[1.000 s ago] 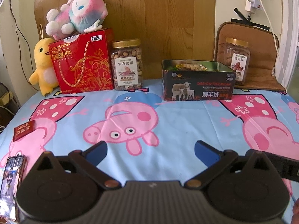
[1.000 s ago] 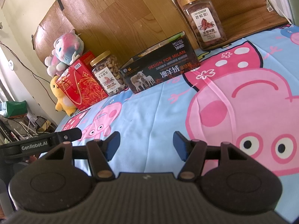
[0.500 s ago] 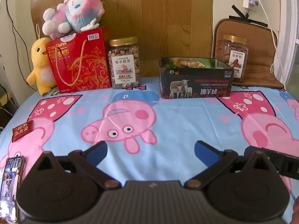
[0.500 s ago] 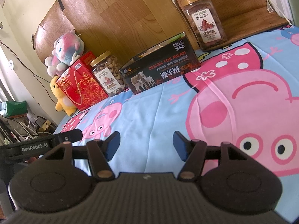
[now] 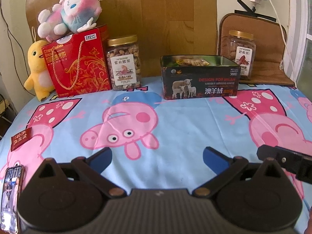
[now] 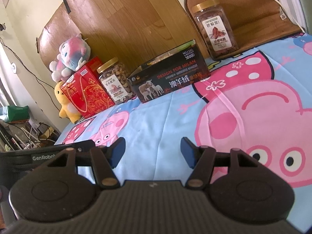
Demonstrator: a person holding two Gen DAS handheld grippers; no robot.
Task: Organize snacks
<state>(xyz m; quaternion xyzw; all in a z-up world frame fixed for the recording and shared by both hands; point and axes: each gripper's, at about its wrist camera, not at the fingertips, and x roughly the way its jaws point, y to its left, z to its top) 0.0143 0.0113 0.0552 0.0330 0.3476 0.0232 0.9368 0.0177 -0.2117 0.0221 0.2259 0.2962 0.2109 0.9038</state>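
Your left gripper (image 5: 157, 157) and right gripper (image 6: 153, 150): jaws spread, empty, near edge. Far side: open tin (image 5: 199, 78) holds snacks; nut jar (image 5: 123, 63) left, pecan jar (image 5: 238, 57) right, both capped

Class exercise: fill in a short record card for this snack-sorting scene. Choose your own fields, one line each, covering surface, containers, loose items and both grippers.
Surface: cartoon-pig cloth
Open box: black tin, lidless, snacks inside
Jars: cashew jar beside red gift box; pecan jar on brown mat
Toys: pink plush atop the gift box; yellow duck left of it
Loose items: small red packet, phone
Left gripper: open, empty
Right gripper: open, empty
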